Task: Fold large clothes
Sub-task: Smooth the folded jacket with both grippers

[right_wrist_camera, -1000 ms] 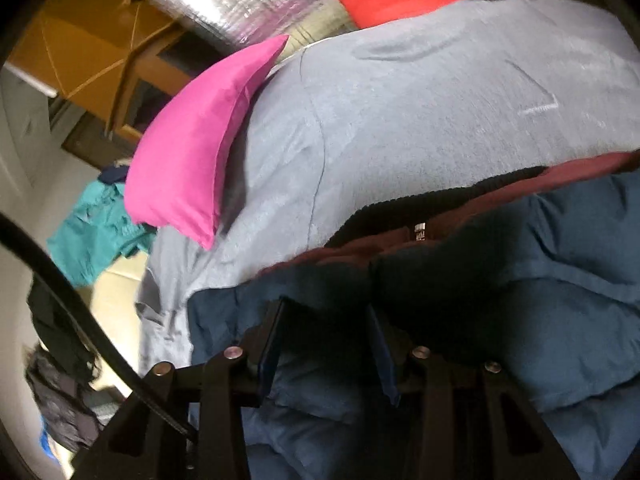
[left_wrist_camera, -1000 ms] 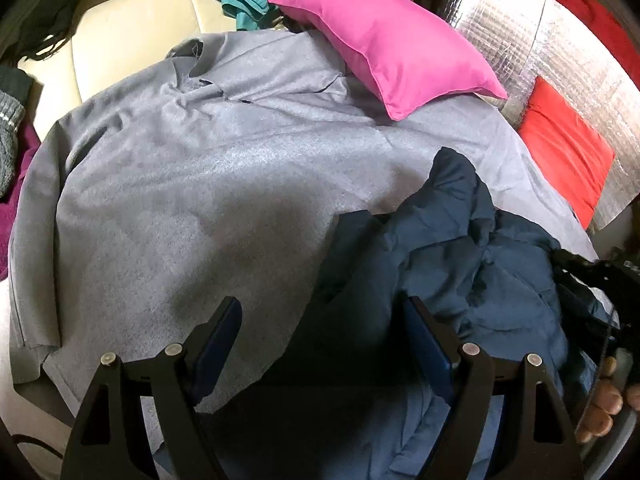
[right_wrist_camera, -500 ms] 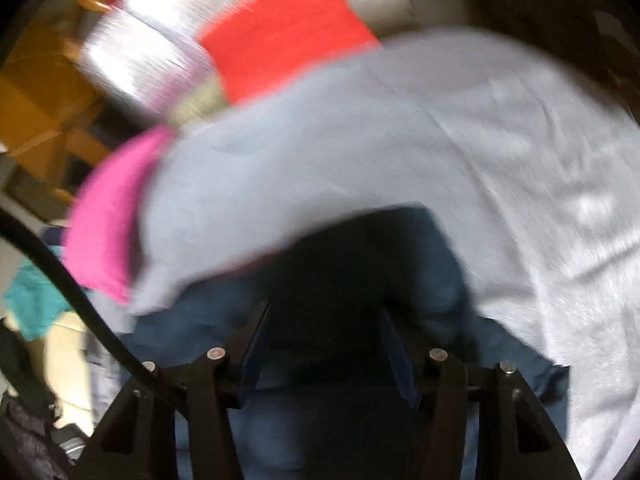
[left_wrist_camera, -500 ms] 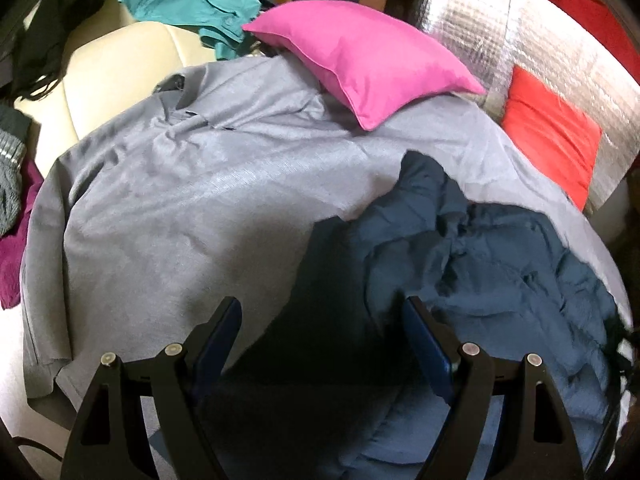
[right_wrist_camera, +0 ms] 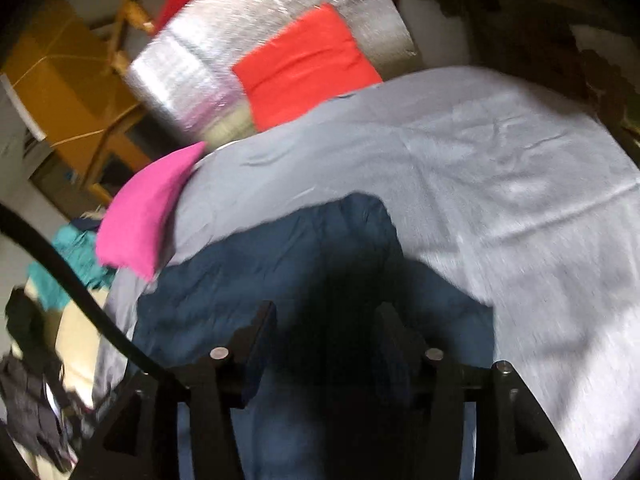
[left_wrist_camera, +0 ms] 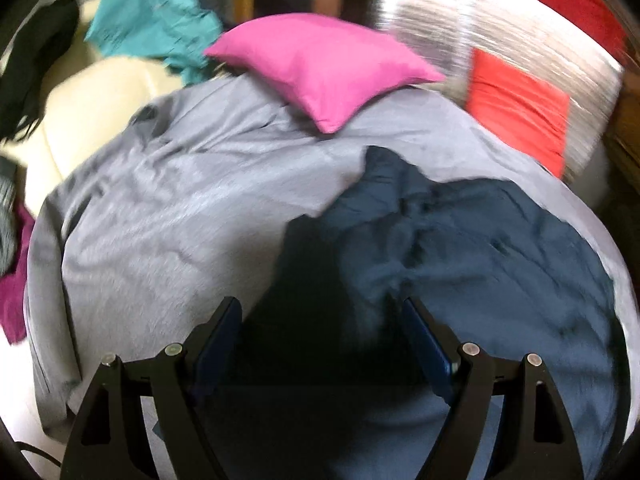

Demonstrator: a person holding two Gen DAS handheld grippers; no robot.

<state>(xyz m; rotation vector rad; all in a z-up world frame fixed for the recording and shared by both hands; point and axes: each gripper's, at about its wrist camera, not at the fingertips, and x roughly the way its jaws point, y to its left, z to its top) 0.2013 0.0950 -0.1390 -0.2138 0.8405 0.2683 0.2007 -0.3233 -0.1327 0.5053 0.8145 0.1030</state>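
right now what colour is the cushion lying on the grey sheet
Bright pink cushion, plain with no pattern; the left wrist view shows it best.

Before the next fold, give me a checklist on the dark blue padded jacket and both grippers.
1. Dark blue padded jacket lies on the grey sheet: ok.
2. Jacket spread flat: not ok, rumpled.
3. Pink cushion clear of jacket: ok.
4. Left gripper wide, fabric between fingers; grip: cannot tell.
5. Right gripper opening, jacket beneath; grip: cannot tell.
6. Views sharp: not ok, blurred.
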